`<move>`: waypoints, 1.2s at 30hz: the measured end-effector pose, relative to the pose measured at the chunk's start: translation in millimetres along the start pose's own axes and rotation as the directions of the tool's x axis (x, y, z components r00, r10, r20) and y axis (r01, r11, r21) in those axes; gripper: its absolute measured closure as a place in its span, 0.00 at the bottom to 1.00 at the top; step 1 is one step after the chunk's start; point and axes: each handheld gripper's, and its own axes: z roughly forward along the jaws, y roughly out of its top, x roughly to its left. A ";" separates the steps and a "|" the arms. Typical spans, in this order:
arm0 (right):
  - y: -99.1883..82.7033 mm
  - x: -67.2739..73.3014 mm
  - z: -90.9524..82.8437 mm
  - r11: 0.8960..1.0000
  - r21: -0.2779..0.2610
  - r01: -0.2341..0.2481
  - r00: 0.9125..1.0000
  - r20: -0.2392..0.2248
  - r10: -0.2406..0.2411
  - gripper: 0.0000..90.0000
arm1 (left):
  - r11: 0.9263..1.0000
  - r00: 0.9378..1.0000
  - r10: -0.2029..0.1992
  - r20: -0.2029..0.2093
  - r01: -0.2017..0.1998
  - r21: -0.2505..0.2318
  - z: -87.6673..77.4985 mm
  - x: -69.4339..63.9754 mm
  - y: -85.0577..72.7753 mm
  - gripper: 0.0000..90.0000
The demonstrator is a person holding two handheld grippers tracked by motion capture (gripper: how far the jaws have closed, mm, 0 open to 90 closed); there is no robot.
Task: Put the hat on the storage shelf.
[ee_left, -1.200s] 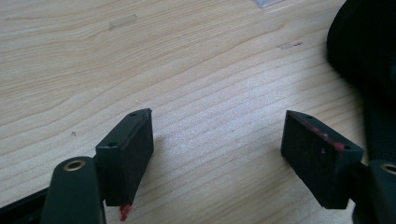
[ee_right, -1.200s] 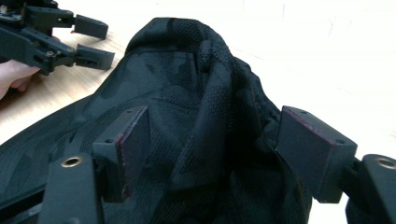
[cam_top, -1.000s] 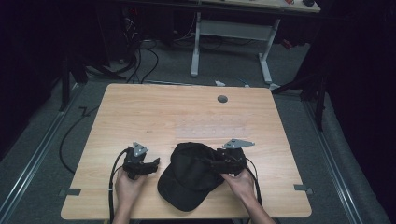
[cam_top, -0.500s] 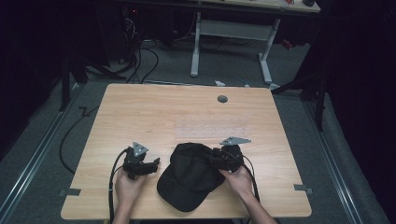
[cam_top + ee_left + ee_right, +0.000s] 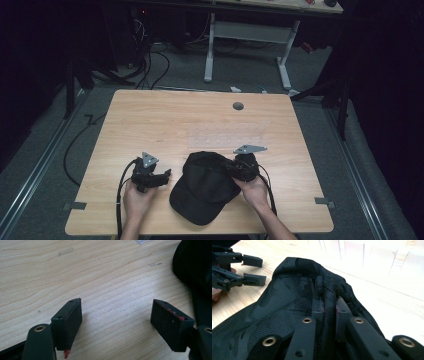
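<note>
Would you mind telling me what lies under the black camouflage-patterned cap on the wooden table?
The black camouflage-patterned cap rests directly on the light wooden table. Whatever may sit beneath its crown is covered by fabric and cannot be seen. The right gripper pinches a fold of its crown.

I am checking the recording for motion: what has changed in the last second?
Hardly anything. The black cap has shifted slightly toward the person. The right hand-held gripper stays shut on a fold of its fabric, and the left hand-held gripper stays open over the bare table beside the cap.
</note>
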 end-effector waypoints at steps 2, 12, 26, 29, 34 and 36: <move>0.7 -0.9 -0.7 1.000 -0.004 0.004 1.000 -0.002 -0.004 0.92 | 1.000 1.000 0.000 0.000 0.000 0.000 0.0 0.0 0.0 0.29; 4.0 -2.5 -9.3 0.999 -0.014 0.041 0.999 -0.013 -0.041 0.94 | 1.000 1.000 -0.001 0.000 0.001 0.000 -0.2 0.1 0.0 0.29; 11.9 -6.0 -34.0 0.989 -0.096 0.110 0.992 -0.043 -0.115 0.94 | 1.000 1.000 -0.027 0.002 0.027 -0.005 -0.2 1.3 1.7 0.30; 14.5 -7.8 -38.8 0.986 -0.108 0.128 0.990 -0.047 -0.134 0.94 | 1.000 1.000 -0.013 0.005 0.013 0.001 0.3 0.1 0.6 0.28; 20.3 -9.1 -48.0 0.978 -0.137 0.156 0.985 -0.056 -0.164 0.94 | 1.000 1.000 0.013 0.022 -0.013 0.028 -0.1 -2.6 -0.8 0.24; 22.9 -9.8 -52.5 0.975 -0.147 0.167 0.982 -0.062 -0.178 0.94 | 0.999 0.999 0.007 0.032 -0.008 0.042 -0.9 -3.1 0.1 0.24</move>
